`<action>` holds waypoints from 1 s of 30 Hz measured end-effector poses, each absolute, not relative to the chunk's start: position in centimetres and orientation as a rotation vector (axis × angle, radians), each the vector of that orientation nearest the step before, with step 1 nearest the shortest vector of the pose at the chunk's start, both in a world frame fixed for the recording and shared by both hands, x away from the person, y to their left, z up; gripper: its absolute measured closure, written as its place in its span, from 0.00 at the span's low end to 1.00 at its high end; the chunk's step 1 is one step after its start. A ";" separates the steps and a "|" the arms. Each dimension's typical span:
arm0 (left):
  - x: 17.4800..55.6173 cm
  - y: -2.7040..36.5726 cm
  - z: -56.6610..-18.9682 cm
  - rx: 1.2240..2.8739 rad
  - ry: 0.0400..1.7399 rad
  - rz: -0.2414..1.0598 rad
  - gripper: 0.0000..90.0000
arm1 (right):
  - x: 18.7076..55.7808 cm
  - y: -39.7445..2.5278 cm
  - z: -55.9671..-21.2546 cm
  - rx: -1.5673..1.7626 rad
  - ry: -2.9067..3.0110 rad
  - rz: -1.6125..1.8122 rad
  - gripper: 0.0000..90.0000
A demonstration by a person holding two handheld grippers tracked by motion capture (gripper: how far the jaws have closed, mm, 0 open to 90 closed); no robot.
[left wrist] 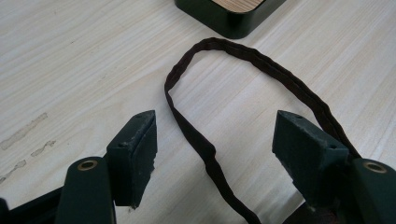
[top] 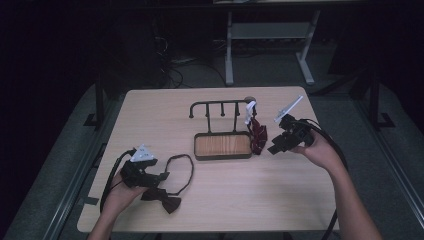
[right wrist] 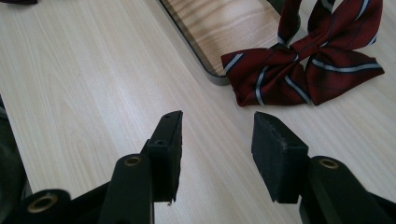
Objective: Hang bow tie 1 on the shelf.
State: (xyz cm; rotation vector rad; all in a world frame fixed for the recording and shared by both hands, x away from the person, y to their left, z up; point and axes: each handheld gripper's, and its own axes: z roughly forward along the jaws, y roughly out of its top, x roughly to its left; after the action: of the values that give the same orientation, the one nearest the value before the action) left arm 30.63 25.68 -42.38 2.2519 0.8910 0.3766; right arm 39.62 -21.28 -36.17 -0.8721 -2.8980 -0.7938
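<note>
1. The left gripper (top: 159,177) sat low at the near left of the tabletop (top: 150,115), its fingers (left wrist: 135,144) spread wide and holding nothing.
2. Between those fingers ran the neck strap (left wrist: 205,149) of the dark bow tie (top: 162,199), lying flat on the wood. The strap's loop (top: 181,172) stretched away from the gripper toward the stand's tray (top: 222,146), while the bow itself lay just beside the gripper on the near side.
3. That was the relation that mattered, I'd judge: the strap's near run passed lengthwise up through the gap, closer to the left-hand finger than the right, so closing would pinch it across its width (a small shift sideways might centre it better).
4. The right gripper (top: 276,147) hovered just right of the tray, fingers (right wrist: 170,140) likewise apart and empty.
5. The striped red bow tie (right wrist: 299,70) lay ahead of it and slightly to the right in the right gripper view, touching the tray's corner, its band hanging from the hook rail (top: 220,105) above.
6. For the dark tie, the left hand was plainly nearer; the right was well apart from it, on the far side of the tray.
</note>
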 end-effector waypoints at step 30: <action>31.6 24.7 -41.8 2.313 0.852 0.369 0.37 | 35.1 -22.8 -39.5 -0.880 -2.871 -0.811 0.54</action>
State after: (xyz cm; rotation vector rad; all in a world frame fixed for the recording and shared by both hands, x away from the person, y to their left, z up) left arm 31.61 24.70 -41.78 2.3128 0.8517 0.3687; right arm 35.12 -22.76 -39.53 -0.8797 -2.8706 -0.8112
